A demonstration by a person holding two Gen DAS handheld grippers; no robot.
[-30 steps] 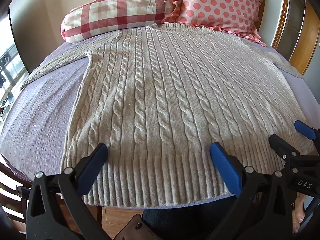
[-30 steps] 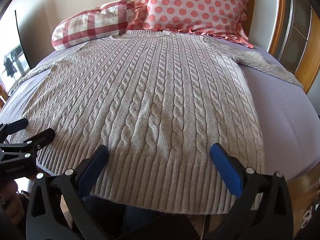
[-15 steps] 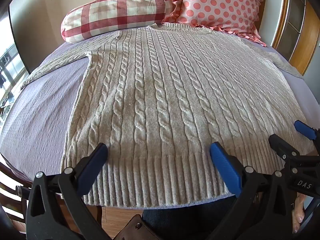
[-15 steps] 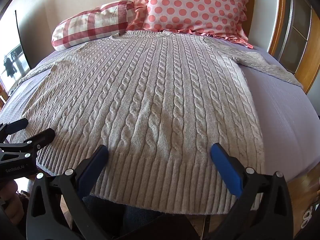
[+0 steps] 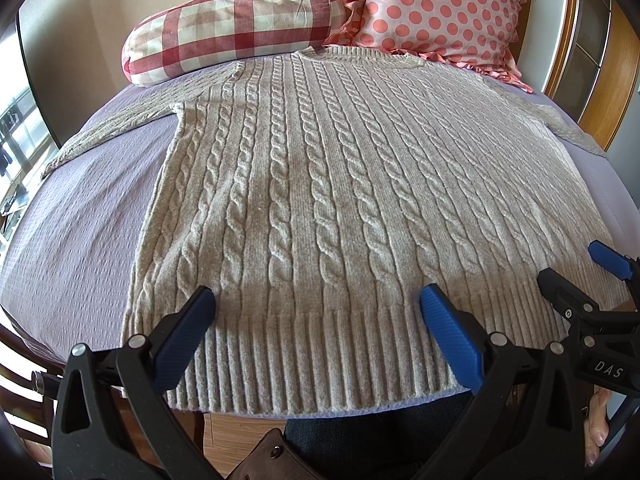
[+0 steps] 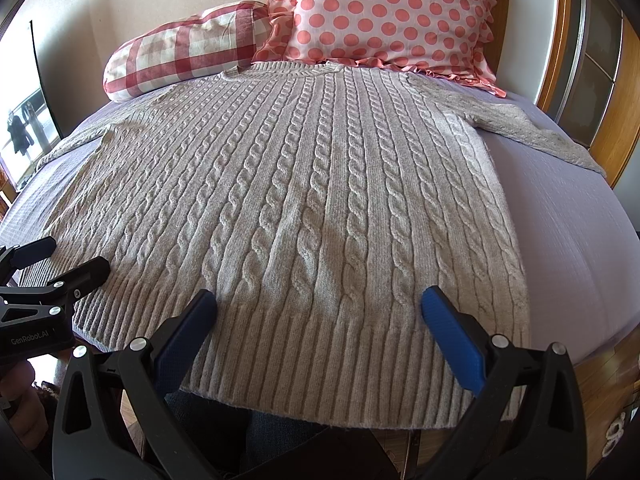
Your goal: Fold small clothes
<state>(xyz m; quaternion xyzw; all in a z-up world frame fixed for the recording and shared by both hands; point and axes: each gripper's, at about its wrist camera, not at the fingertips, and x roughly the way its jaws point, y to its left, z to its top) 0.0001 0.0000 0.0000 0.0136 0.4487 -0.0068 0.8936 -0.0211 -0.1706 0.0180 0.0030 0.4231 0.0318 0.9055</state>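
Note:
A beige cable-knit sweater (image 5: 328,200) lies flat on the bed, collar toward the pillows, ribbed hem nearest me, both sleeves spread outward. It also shows in the right wrist view (image 6: 304,208). My left gripper (image 5: 316,300) is open and empty, hovering above the hem left of centre. My right gripper (image 6: 320,300) is open and empty, above the hem right of centre. Each gripper shows at the edge of the other's view: the right gripper (image 5: 576,264) and the left gripper (image 6: 72,260).
The sweater rests on a lavender bedspread (image 5: 80,220). A red plaid bolster (image 5: 232,28) and a pink polka-dot pillow (image 5: 440,8) lie at the head. A wooden bed frame (image 6: 616,120) runs along the right. The bed's near edge drops to a wood floor (image 5: 236,432).

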